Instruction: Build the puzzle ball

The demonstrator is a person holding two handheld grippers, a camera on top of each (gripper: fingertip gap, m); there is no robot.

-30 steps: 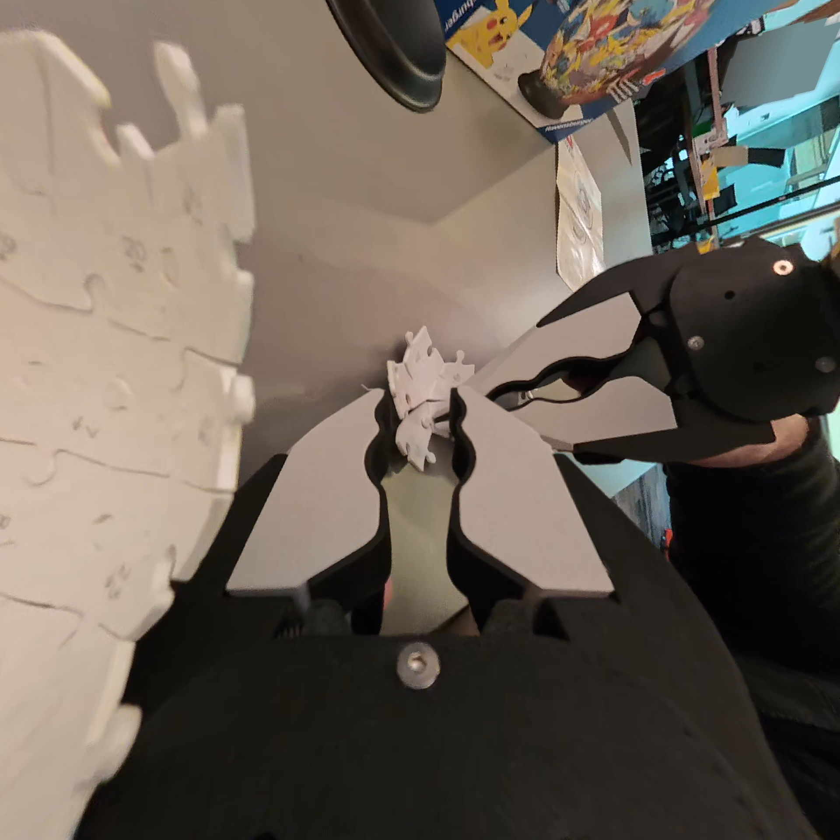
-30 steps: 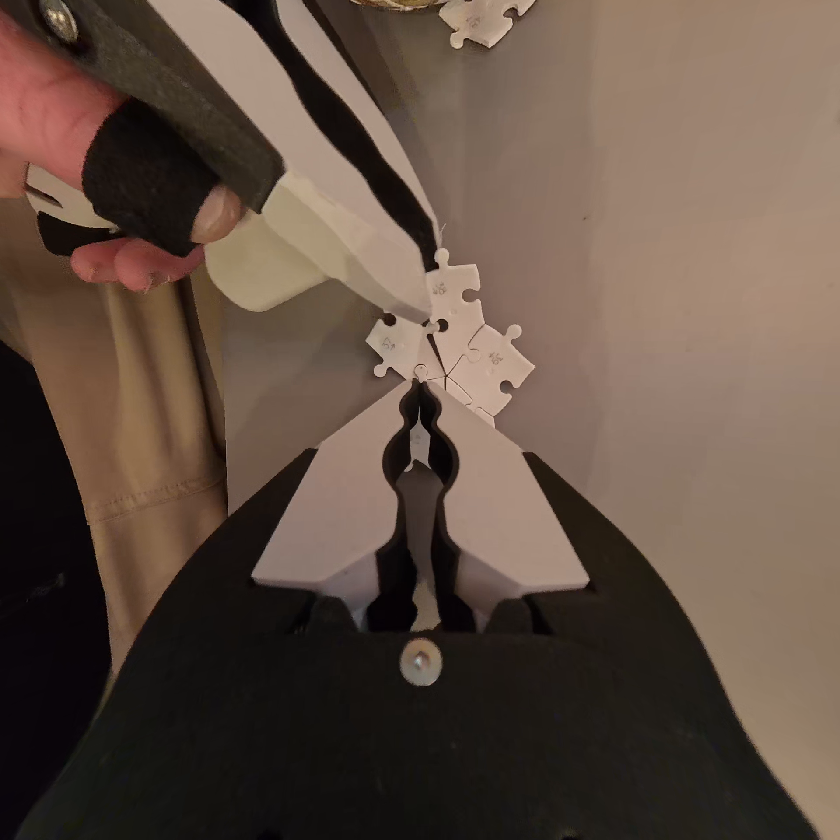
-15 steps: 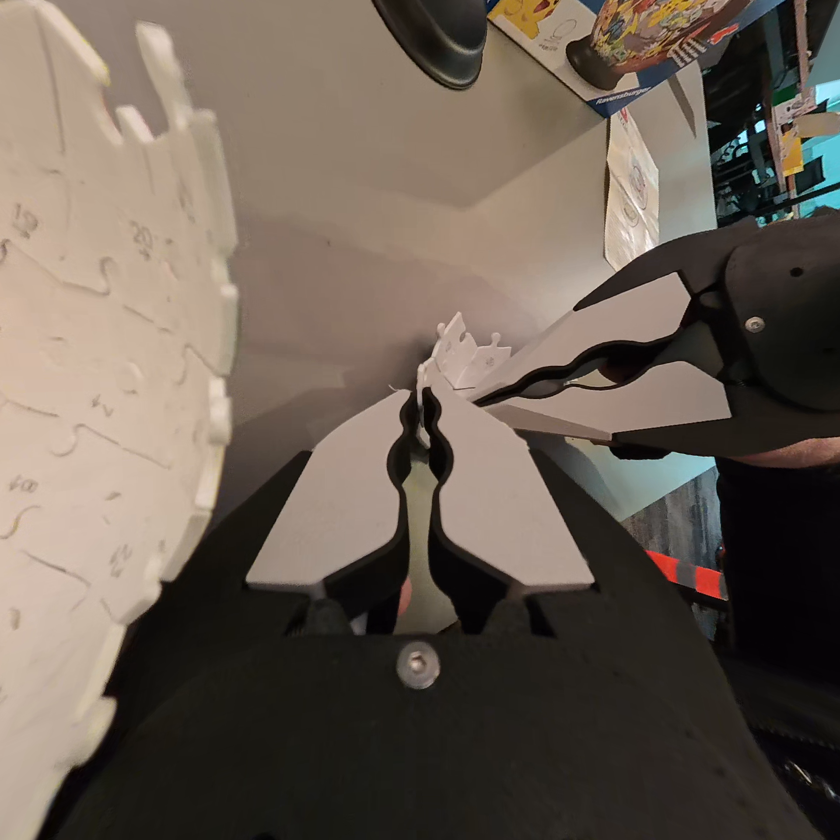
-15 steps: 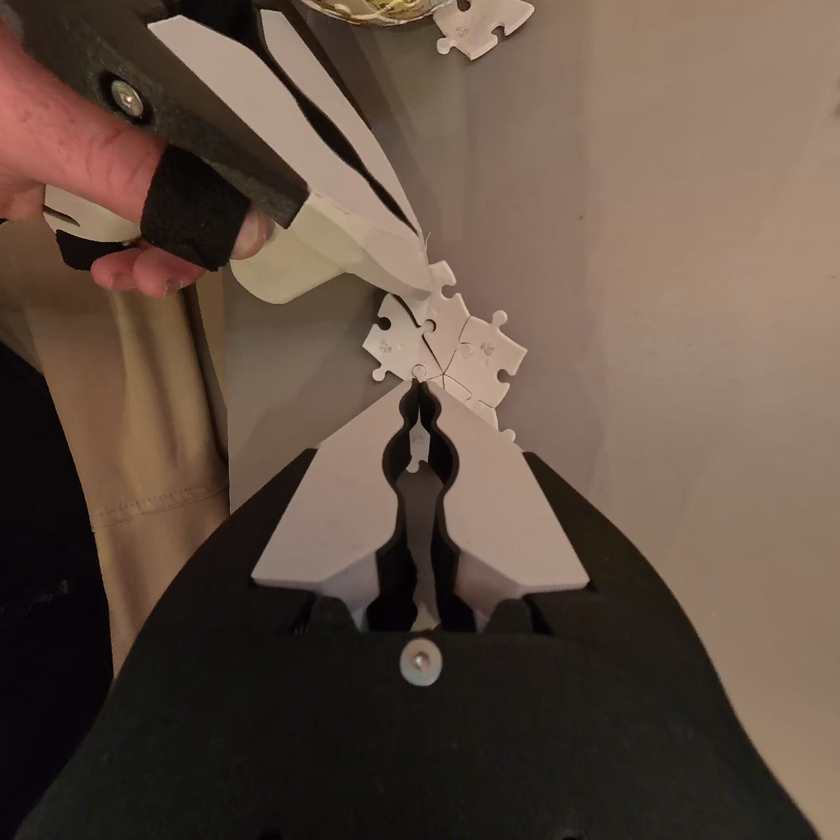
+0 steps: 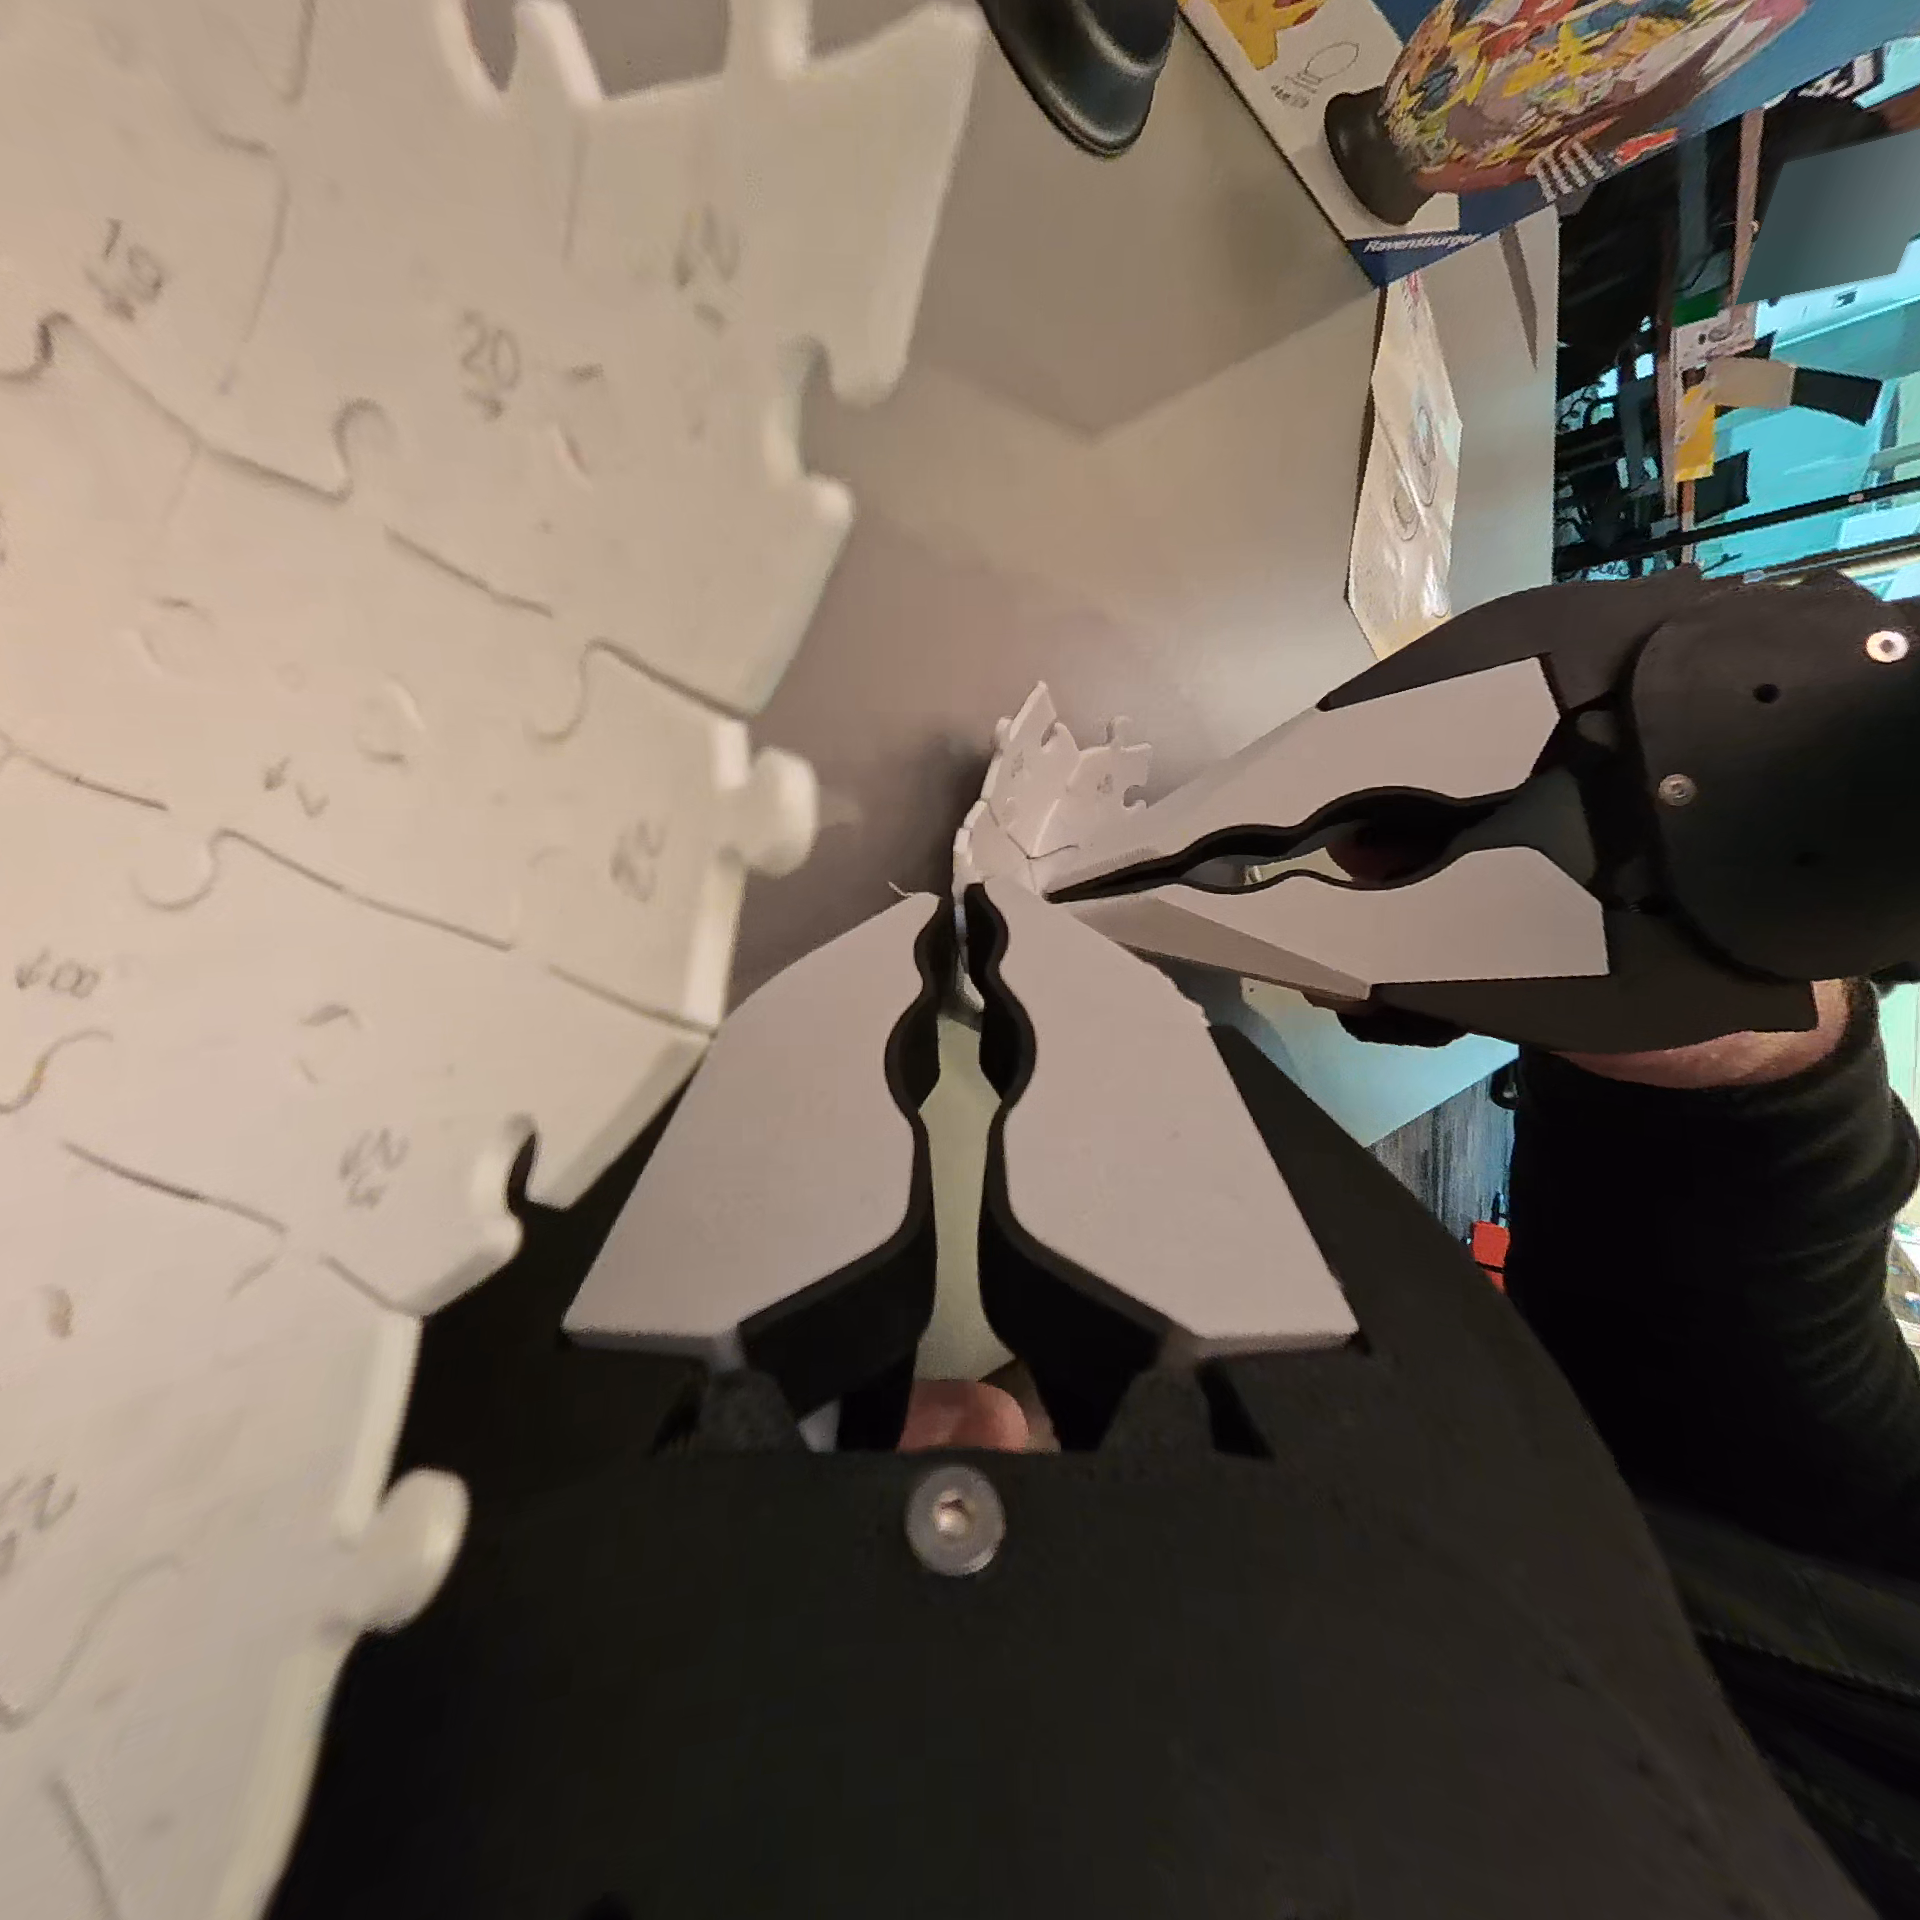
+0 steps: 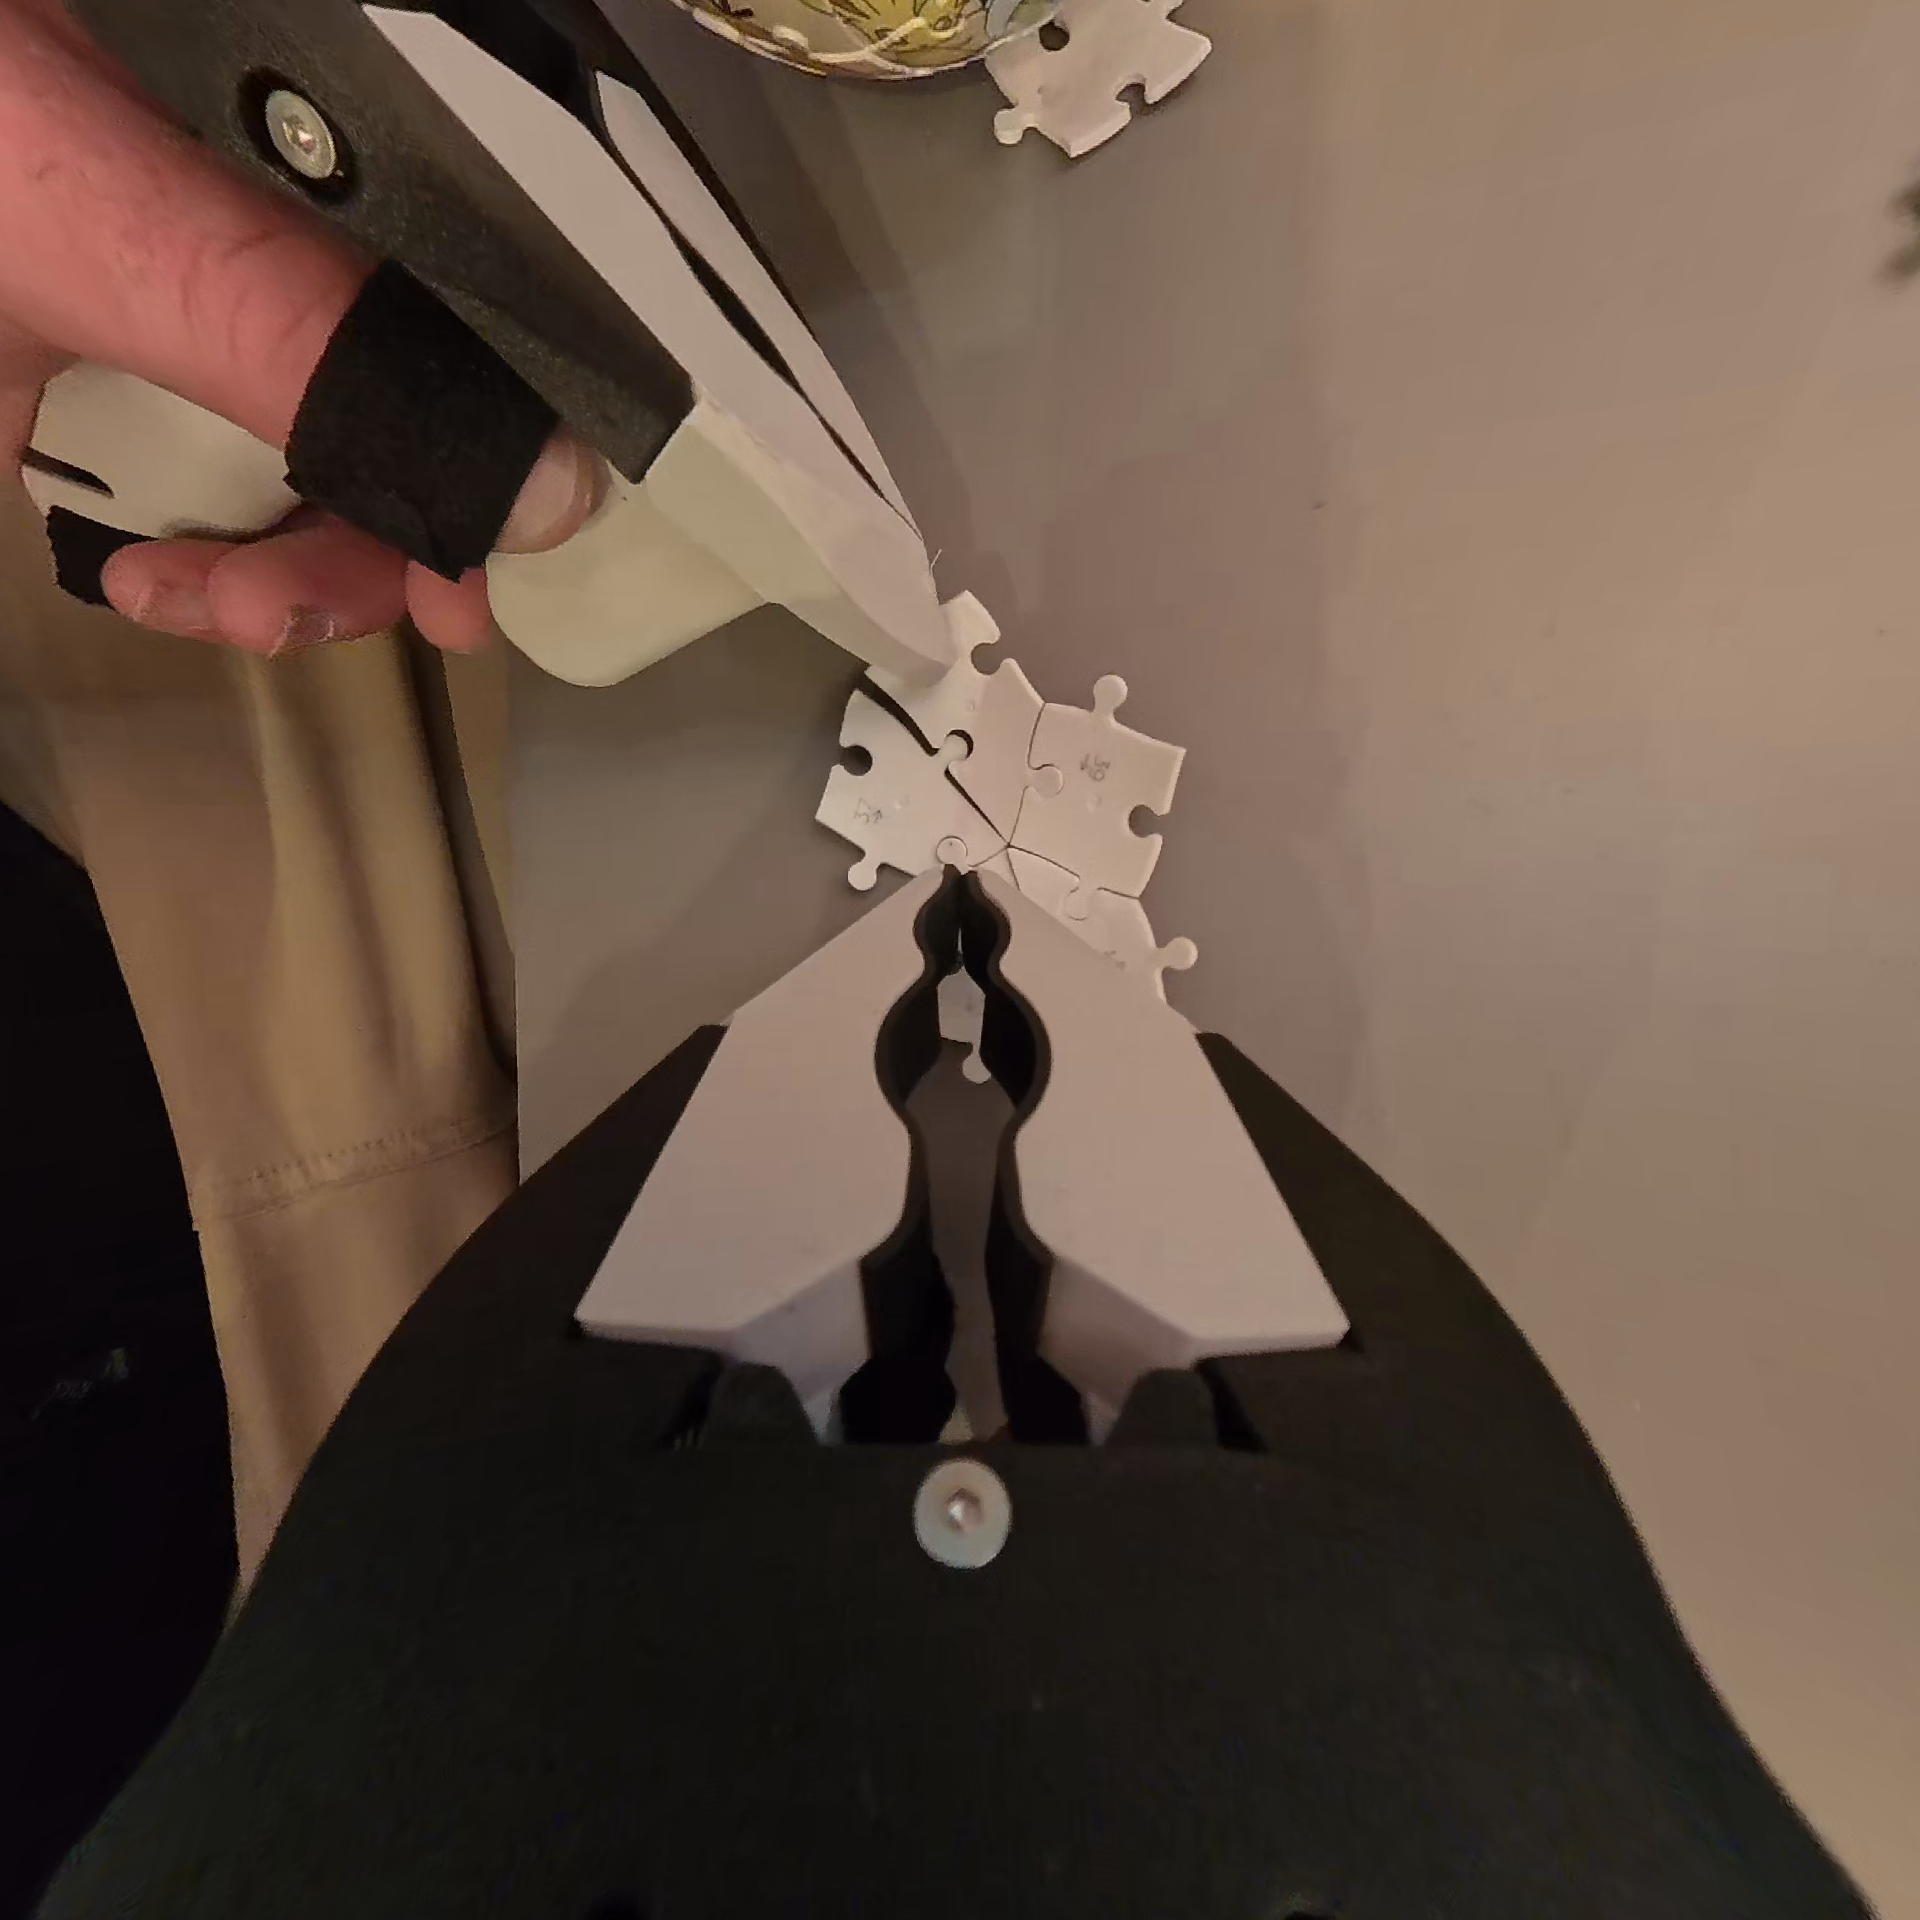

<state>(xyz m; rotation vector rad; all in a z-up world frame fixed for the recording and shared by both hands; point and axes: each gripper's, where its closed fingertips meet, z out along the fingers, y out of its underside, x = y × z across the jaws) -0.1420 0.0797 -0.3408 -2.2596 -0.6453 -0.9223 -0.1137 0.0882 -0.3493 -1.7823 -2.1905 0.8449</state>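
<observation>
A large curved section of white puzzle pieces point(image 5: 343, 727) fills the left of the left wrist view. The left gripper point(image 5: 961, 904) is closed on one edge of a small cluster of joined pieces point(image 6: 997, 774), held above the grey table point(image 6: 1507, 727). The right gripper point(image 6: 958, 883) is closed on the cluster's opposite edge. One loose piece point(image 6: 1091, 78) lies farther off.
</observation>
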